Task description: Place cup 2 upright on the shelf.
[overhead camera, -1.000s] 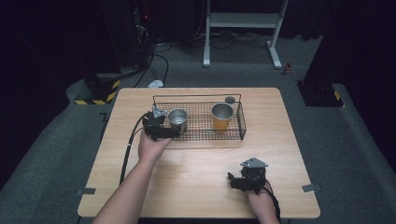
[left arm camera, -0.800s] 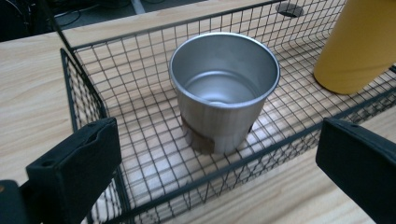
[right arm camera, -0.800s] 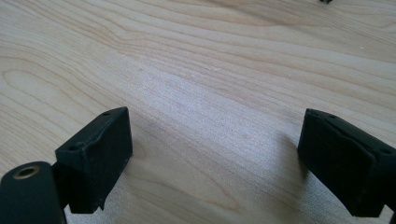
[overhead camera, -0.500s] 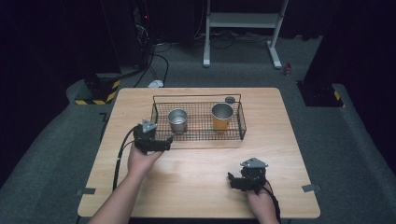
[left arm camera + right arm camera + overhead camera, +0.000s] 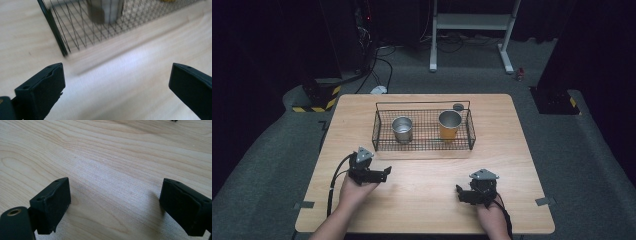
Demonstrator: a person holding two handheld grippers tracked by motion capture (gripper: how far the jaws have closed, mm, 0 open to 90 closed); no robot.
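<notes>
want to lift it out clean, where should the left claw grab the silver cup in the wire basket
Grip the silver cup by its open rim, coming straight down from above with the left claw, one jaw inside and one outside the wall. It stands upright inside the wire basket, whose mesh sides block a side approach, and the top is open. The orange cup stands well apart, so it probably won't crowd the jaws.

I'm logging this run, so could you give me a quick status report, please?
Left gripper open, empty, near the basket. Right gripper open, empty, on the table. Steel cup and orange cup upright in basket. Nothing in the way.
</notes>
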